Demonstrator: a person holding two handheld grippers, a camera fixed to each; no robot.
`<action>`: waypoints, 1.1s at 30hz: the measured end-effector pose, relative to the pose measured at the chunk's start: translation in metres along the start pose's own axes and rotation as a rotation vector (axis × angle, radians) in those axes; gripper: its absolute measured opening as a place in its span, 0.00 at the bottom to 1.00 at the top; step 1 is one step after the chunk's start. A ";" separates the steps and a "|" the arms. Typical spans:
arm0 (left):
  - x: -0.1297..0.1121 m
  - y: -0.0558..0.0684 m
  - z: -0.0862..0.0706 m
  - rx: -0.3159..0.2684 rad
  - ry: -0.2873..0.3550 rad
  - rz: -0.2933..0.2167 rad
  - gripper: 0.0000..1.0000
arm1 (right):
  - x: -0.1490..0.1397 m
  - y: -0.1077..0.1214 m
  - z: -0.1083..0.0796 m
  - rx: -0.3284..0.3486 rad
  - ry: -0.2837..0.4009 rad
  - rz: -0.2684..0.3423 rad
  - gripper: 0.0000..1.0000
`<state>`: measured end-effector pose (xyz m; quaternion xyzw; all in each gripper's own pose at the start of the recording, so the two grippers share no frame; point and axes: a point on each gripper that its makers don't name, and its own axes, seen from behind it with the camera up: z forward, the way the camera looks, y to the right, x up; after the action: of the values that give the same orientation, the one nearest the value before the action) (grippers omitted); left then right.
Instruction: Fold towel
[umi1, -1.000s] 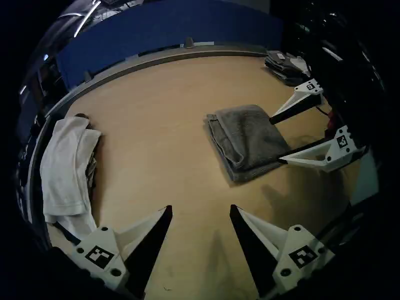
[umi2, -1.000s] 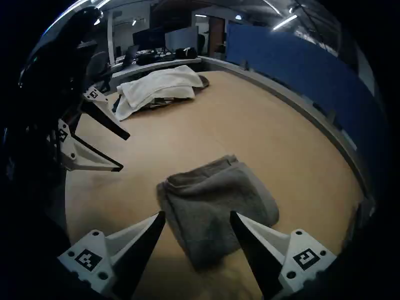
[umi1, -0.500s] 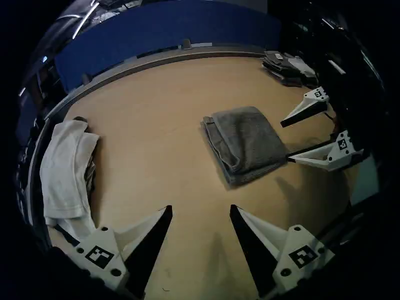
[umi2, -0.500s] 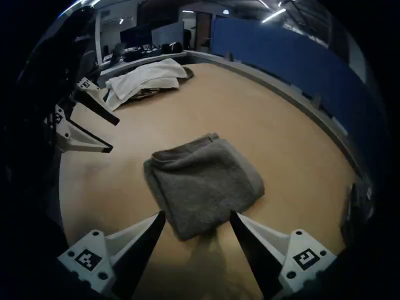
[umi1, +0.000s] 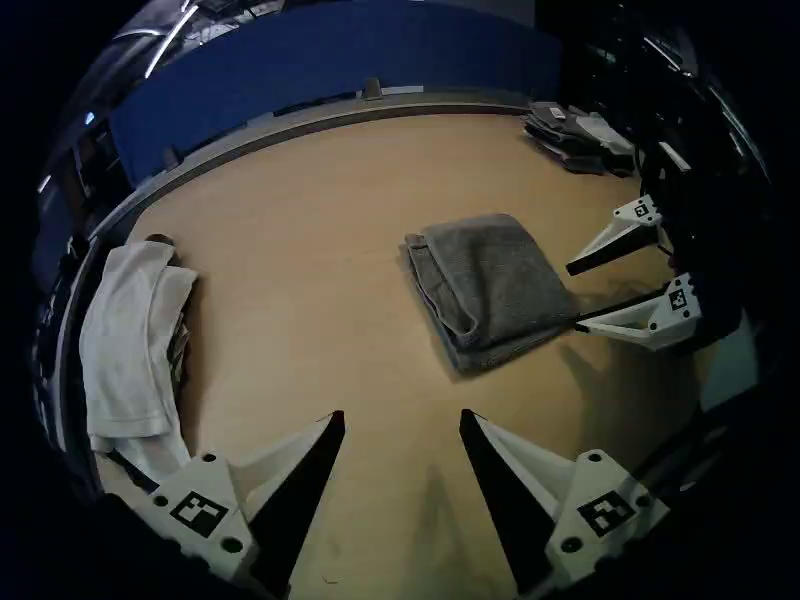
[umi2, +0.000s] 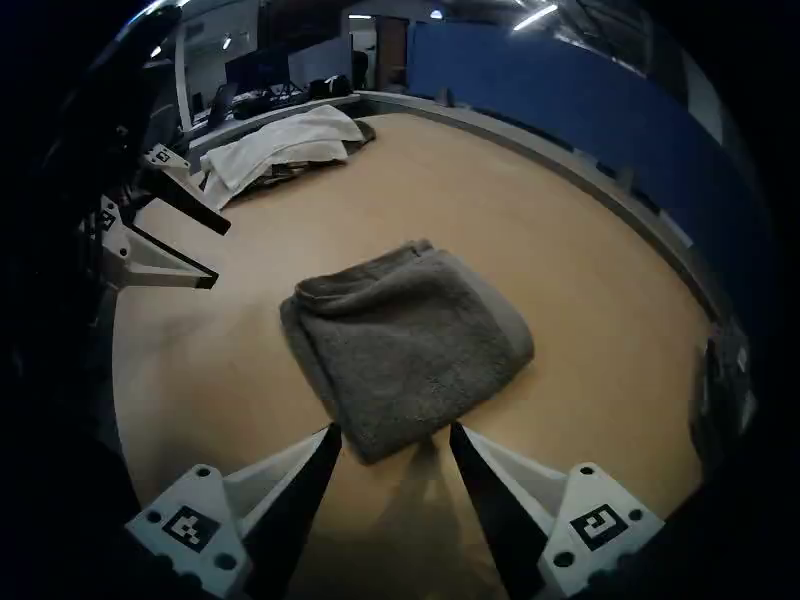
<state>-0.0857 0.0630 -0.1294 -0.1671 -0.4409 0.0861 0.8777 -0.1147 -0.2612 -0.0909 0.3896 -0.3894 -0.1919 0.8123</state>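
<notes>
The right claw (umi2: 393, 432), fingers spread and empty, has backed off the grey towel (umi2: 410, 340), which now lies folded just beyond its tips on the counter (umi2: 580, 260), so the fold looks finished; the left claw (umi1: 401, 415) hangs released, well apart.

One grey towel (umi1: 490, 275), one white towel (umi1: 130, 340), two grippers (umi1: 400, 414) (umi2: 393, 428)
</notes>
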 end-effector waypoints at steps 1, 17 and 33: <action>0.000 0.000 0.000 0.000 0.000 -0.001 0.85 | -0.001 -0.001 0.000 0.000 -0.003 0.005 0.78; -0.001 0.000 0.001 0.002 0.000 0.000 0.85 | -0.013 -0.013 0.007 0.000 -0.026 0.059 0.37; 0.001 -0.001 0.002 0.004 -0.001 0.003 0.85 | -0.013 -0.011 0.007 -0.011 -0.023 0.065 0.04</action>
<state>-0.0865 0.0626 -0.1268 -0.1660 -0.4409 0.0883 0.8777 -0.1289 -0.2637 -0.1033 0.3698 -0.4101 -0.1720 0.8158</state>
